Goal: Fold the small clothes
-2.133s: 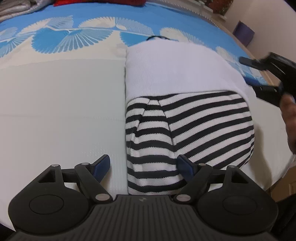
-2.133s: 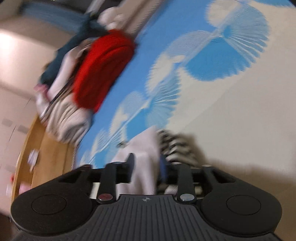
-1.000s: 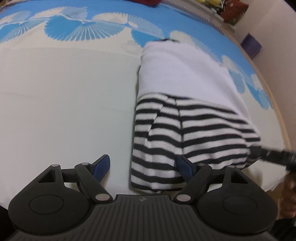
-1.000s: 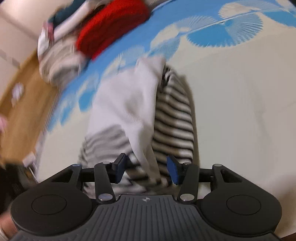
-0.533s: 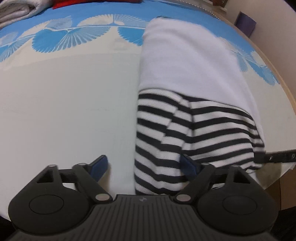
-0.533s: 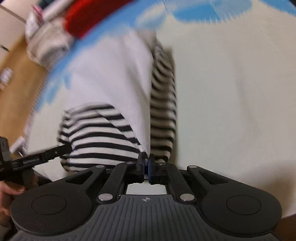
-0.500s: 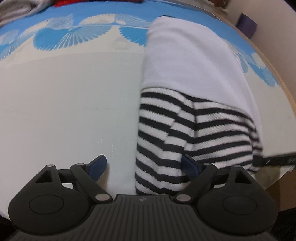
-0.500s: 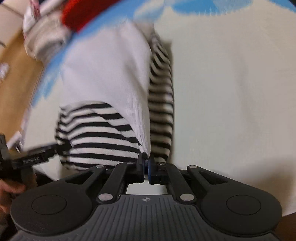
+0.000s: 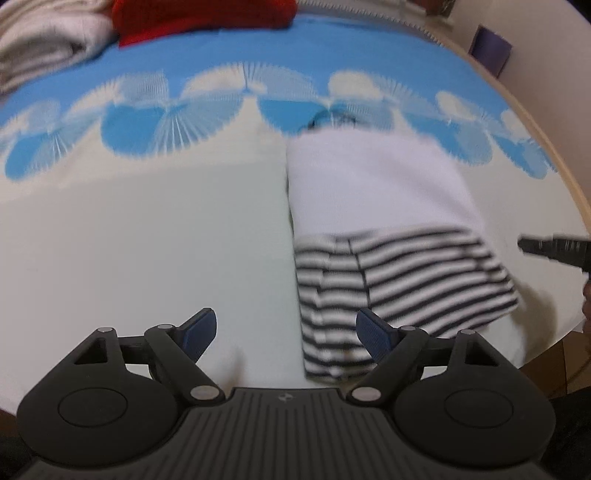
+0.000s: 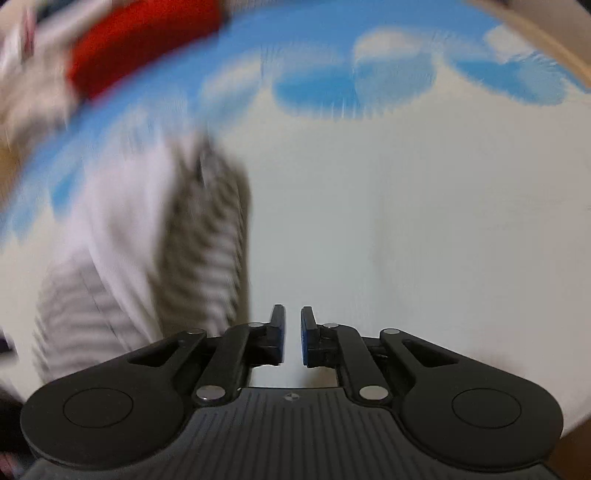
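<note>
A small garment lies folded on the bed, its white half (image 9: 373, 192) far and its black-and-white striped half (image 9: 406, 280) near. My left gripper (image 9: 285, 315) hovers above the striped near-left corner, open wide, jaws closing a little, pads touching no cloth. In the blurred right wrist view the garment (image 10: 125, 236) lies to the left. My right gripper (image 10: 292, 309) is over bare sheet beside it, jaws opening from a narrow gap with nothing between them. One black finger (image 9: 554, 249) of it shows at the left view's right edge.
The sheet (image 9: 166, 122) is pale with a blue fan-pattern band at the far side. A red garment (image 9: 199, 14) and folded beige clothes (image 9: 44, 48) are piled beyond it. The bed's wooden edge (image 9: 546, 147) curves along the right, near a purple box (image 9: 493, 50).
The left gripper has risen away from the garment, which now looks smaller. The right gripper was shut at the garment's near edge; it has let go, parted slightly and swung right.
</note>
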Tool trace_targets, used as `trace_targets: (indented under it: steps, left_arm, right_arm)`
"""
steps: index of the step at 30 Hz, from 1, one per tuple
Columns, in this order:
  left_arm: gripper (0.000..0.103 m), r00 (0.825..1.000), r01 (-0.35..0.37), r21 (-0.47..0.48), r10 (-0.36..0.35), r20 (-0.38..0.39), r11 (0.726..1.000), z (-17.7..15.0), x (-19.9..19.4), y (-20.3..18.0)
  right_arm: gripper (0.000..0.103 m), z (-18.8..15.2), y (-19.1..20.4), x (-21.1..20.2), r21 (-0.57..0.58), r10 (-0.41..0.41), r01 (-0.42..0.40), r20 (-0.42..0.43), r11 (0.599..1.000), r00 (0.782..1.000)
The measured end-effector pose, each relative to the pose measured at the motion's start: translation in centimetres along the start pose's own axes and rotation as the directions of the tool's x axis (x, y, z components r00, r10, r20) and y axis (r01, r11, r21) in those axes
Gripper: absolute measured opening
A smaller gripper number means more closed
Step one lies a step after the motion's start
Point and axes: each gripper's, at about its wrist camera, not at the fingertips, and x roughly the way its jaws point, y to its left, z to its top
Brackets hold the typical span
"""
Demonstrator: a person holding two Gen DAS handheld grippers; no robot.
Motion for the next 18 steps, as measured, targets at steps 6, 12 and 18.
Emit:
trace_targets:
  steps: [6, 12, 18]
  left_arm:
    - [0.087, 0.998, 0.026, 0.012, -0.027, 0.060, 1.000, 3.3, -1.3, 1.3]
    - [0.087, 0.994, 0.073, 0.040, -0.076, 0.075, 0.997, 5.1, -0.5, 2.3]
    - [0.087, 0.991, 0.120, 0.073, -0.124, 0.057, 0.990, 7.3, 2.0, 1.9]
  right_arm:
    - [0.051, 2.8, 0.6, 0.7, 0.208, 0.236, -0.252, 0.097, 0.945, 0.967]
    - [0.052, 3.8, 2.5, 6.1, 0.292, 0.230, -0.227, 0.023, 0.929, 0.973]
    - [0.005, 5.0, 2.9, 9.9, 0.387, 0.335, -0.317, 0.021, 0.866, 0.942]
